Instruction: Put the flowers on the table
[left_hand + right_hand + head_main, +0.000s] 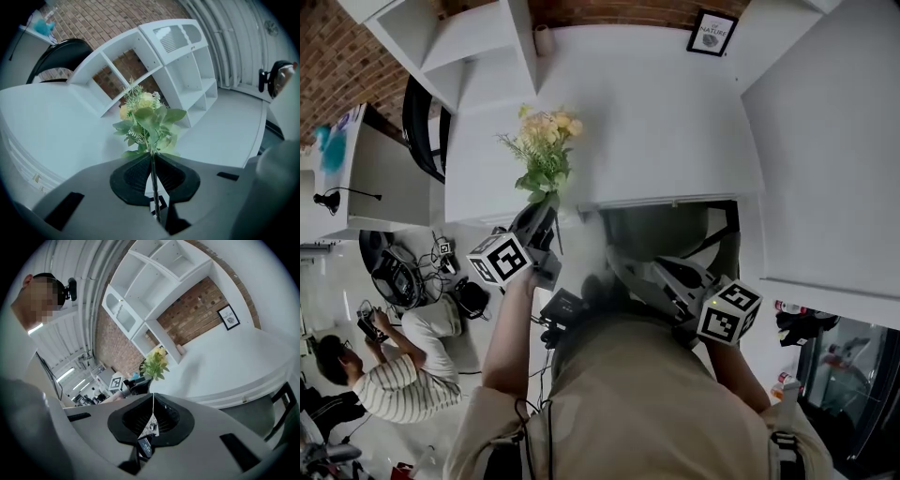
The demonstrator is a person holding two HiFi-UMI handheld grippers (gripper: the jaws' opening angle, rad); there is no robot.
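Note:
A small bunch of yellow flowers (546,150) with green leaves stands upright over the near edge of the white table (675,122). My left gripper (546,208) is shut on its thin stem just below the leaves. In the left gripper view the stem runs between the closed pads and the flowers (147,119) rise right above the left gripper (152,157), with the table (56,126) behind. My right gripper (623,262) hangs lower, in front of the table edge, shut with nothing in it. The right gripper view looks past the right gripper (153,397) at the flowers (155,364) to its left.
A white shelf unit (478,47) stands at the table's far left, with a small cup (543,39) and a framed picture (712,32) by the brick wall. A black chair (417,122) stands left of the table. A person (384,366) sits on the floor among cables.

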